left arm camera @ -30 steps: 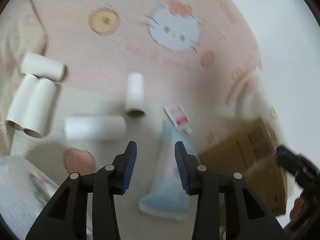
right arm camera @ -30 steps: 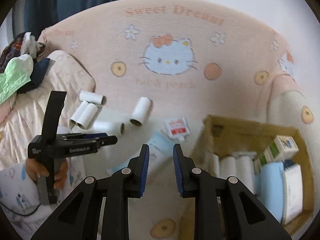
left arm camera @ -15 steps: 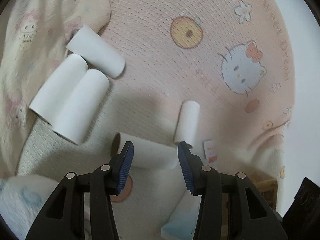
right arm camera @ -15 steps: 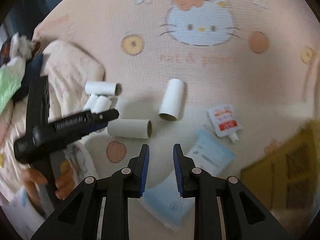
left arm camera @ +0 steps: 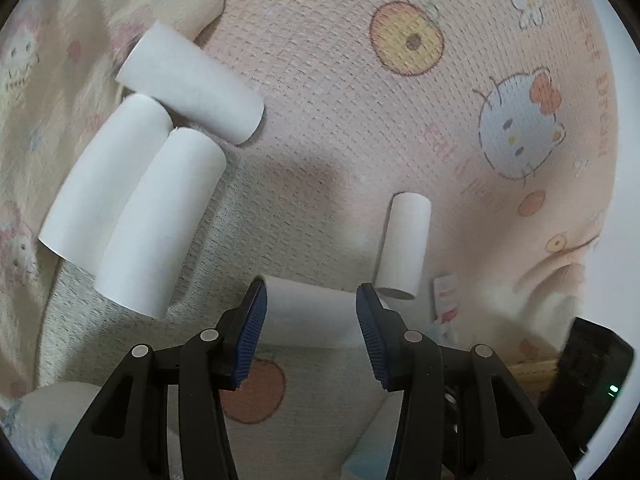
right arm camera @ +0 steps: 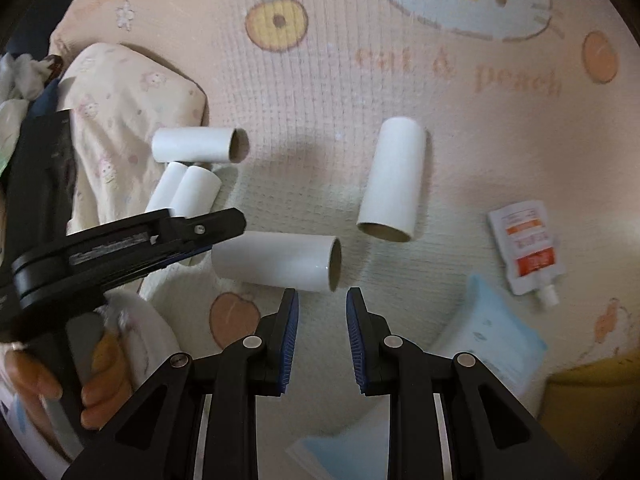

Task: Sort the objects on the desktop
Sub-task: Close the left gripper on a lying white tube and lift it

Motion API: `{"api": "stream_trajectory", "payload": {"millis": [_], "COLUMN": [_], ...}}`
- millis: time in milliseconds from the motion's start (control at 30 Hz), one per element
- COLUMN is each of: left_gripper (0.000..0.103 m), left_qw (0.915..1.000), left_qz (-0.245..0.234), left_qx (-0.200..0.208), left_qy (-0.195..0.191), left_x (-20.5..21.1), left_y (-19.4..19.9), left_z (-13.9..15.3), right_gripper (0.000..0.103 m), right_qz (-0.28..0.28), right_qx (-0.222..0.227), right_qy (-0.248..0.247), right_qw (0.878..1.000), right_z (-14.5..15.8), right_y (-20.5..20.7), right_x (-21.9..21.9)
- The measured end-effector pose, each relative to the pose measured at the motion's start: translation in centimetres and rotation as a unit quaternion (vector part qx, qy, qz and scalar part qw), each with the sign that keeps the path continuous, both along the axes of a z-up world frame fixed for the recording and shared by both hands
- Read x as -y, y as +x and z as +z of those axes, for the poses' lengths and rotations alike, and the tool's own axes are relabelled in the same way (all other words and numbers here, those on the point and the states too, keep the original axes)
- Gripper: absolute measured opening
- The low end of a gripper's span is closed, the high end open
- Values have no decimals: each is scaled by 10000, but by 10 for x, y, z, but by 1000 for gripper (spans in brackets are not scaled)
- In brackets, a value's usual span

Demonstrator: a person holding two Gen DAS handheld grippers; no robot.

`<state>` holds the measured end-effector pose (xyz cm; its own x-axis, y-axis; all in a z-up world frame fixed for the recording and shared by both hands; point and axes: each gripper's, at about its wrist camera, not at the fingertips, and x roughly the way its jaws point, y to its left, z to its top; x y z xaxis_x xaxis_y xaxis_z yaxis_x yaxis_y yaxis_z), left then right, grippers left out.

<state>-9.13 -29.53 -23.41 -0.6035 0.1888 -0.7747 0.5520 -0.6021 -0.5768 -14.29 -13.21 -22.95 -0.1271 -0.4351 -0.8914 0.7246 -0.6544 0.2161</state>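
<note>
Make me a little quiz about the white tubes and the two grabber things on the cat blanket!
1. How many white cardboard tubes lie on the pink cat-print blanket?
2. True or false: the left gripper is lined up over the nearest white cardboard tube.
3. What lies nearest the small white and orange spouted pouch: A the light blue flat packet, B the pale printed pillow?

Key: 1. Five. 2. True; its open jaws frame it. 3. A.
</note>
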Motion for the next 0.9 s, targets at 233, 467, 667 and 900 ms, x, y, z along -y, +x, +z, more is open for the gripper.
{"api": "stream_trajectory", "payload": {"millis": [233,467,667,900], "left_gripper": [56,56,57,57], "left_qw": [9998,9981,9991,9968], "left_qz": [-173,-173,-354,-787], "left_qx": [-67,13,110,-57], "left_qy": [-20,-594,196,89], "left_x": [-7,-14,-9,-24], "left_y": [-4,-5,-12,-15], "left_z": [2,10,-9,-2], "right_gripper": [20,20,20,21], "right_qz": [26,32,67,-73], "right_qx": [285,282,334,324], "right_qy": [-86,-151,-187,-166], "right_qw": [9996,9995,9992,9993], "right_z": [-15,-18,-19,-16], "right_y": [-17,-25,-29,-30], "right_x": [10,13,16,10]}}
